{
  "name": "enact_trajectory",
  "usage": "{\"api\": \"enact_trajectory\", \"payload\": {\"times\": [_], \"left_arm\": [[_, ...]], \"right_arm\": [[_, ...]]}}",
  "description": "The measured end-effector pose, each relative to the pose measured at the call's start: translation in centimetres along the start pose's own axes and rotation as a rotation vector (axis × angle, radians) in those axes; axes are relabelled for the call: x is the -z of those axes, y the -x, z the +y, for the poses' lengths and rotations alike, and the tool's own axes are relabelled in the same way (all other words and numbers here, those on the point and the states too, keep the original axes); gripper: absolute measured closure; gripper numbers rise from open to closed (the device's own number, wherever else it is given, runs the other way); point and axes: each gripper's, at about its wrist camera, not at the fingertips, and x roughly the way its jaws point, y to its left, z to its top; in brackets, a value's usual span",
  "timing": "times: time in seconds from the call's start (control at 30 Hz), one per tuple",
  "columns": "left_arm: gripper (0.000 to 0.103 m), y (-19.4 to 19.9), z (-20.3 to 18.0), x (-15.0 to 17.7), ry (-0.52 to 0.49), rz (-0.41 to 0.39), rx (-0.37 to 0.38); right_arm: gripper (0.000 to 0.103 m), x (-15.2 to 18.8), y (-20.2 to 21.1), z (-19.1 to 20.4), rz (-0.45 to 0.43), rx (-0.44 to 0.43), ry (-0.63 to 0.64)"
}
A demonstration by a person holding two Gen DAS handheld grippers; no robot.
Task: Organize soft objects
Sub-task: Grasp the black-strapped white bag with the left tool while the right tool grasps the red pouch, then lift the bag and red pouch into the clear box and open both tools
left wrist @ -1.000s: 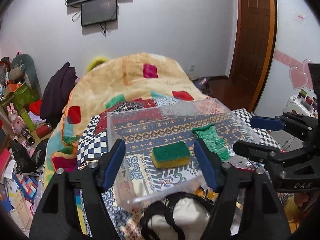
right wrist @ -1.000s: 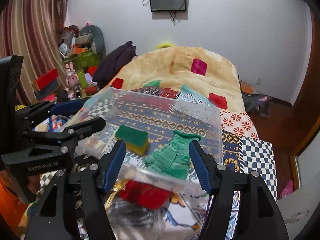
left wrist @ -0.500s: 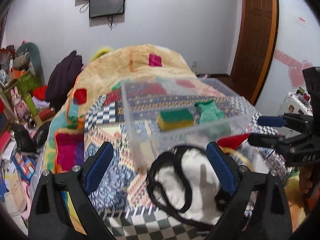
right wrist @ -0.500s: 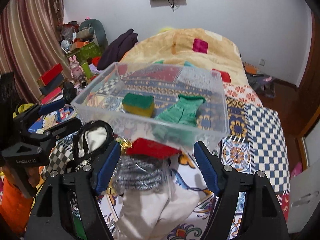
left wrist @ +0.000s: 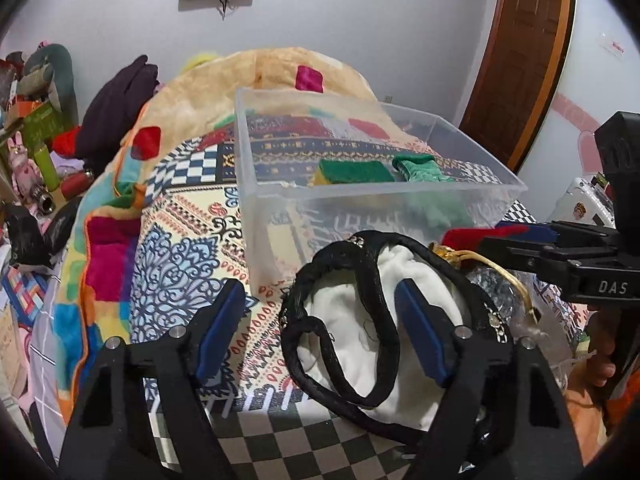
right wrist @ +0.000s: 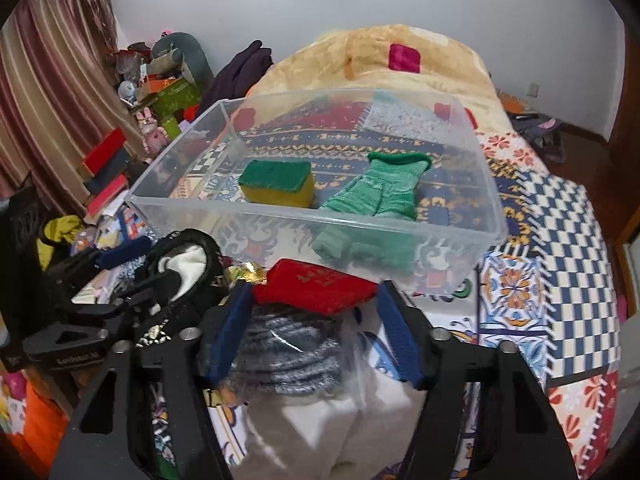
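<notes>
We see the clear bin [right wrist: 472,200] on the bed [right wrist: 560,232], holding a green-topped sponge [right wrist: 278,179] left of a green knit glove [right wrist: 384,188]. Nearer lie a red pouch [right wrist: 320,286] and a white bag [left wrist: 360,344]. Our left claw [left wrist: 320,328] and right claw [right wrist: 314,330] gape wide, empty. Clutter [right wrist: 160,92] lines the far-left wall.

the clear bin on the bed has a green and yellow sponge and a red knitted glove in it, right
Not quite. The glove is green, not red, as the right wrist view shows. It does lie in the clear bin on the bed, beside the green and yellow sponge.
</notes>
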Motion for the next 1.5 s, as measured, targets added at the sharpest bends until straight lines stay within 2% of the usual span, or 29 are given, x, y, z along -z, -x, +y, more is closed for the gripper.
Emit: {"api": "enact_trajectory", "payload": {"times": [0.1,0.17,0.23,0.47,0.53,0.7,1.0,1.23,1.5], "left_arm": [[0.027,-0.2,0.0,0.3,0.007,0.008,0.011],[0.033,-0.5,-0.2,0.4,0.003,0.020,0.016],[0.048,-0.8,-0.4,0.6,0.000,0.034,0.035],[0.074,0.0,-0.7,1.0,-0.007,0.017,0.044],[0.087,0.4,-0.5,1.1,-0.003,0.010,0.045],[0.091,2.3,-0.6,1.2,-0.013,-0.037,0.036],[0.091,7.1,-2.2,0.1,-0.063,-0.165,0.041],[0.091,9.3,-2.7,-1.7,-0.077,-0.250,0.021],[0.091,10.5,-2.2,-5.6,-0.060,-0.349,0.010]], "right_arm": [[0.061,0.2,0.3,0.4,-0.019,0.011,0.021],[0.068,0.3,0.5,0.6,-0.027,0.012,0.029],[0.082,0.3,0.6,0.6,-0.031,0.002,0.035],[0.091,0.7,1.3,1.3,-0.064,0.017,0.069],[0.092,0.7,1.5,1.4,-0.069,0.017,0.072],[0.094,0.8,2.7,1.6,-0.099,0.011,0.078],[0.094,0.5,6.0,3.2,-0.188,0.002,0.116],[0.094,-0.5,8.0,3.3,-0.259,0.005,0.109],[0.094,-2.2,9.7,2.3,-0.341,0.026,0.078]]}}
